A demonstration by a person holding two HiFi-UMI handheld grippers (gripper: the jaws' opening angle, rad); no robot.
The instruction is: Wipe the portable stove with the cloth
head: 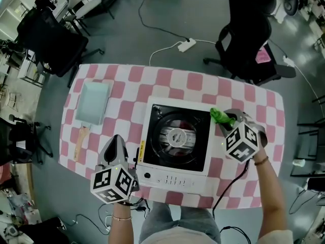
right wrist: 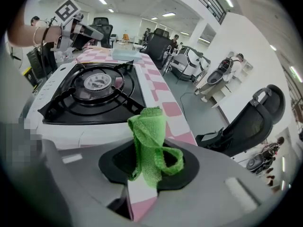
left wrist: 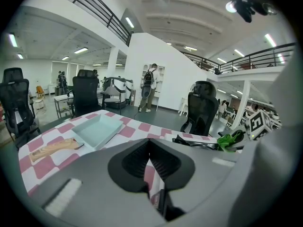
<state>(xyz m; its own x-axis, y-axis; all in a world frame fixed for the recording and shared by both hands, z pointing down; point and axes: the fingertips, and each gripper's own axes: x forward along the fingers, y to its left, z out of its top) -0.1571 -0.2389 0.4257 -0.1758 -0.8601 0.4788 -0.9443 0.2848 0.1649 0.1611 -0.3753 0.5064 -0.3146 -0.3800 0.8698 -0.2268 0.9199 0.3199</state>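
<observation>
The portable stove point(head: 175, 141) is white with a black burner top and stands mid-table on the pink checked cloth. My right gripper point(head: 227, 120) hovers over its far right corner, shut on a crumpled green cloth point(head: 220, 116). In the right gripper view the cloth point(right wrist: 149, 141) sticks up between the jaws, with the stove point(right wrist: 94, 91) just beyond. My left gripper point(head: 116, 147) sits by the stove's left front edge, shut with nothing in it. The left gripper view shows the stove point(left wrist: 199, 143) to the right and the cloth point(left wrist: 230, 139) further off.
A pale blue tray point(head: 94, 101) lies at the table's left, with a wooden-handled tool point(head: 80, 142) in front of it. Black office chairs point(head: 251, 50) stand beyond the far edge. A cable and power strip point(head: 186, 45) lie on the floor.
</observation>
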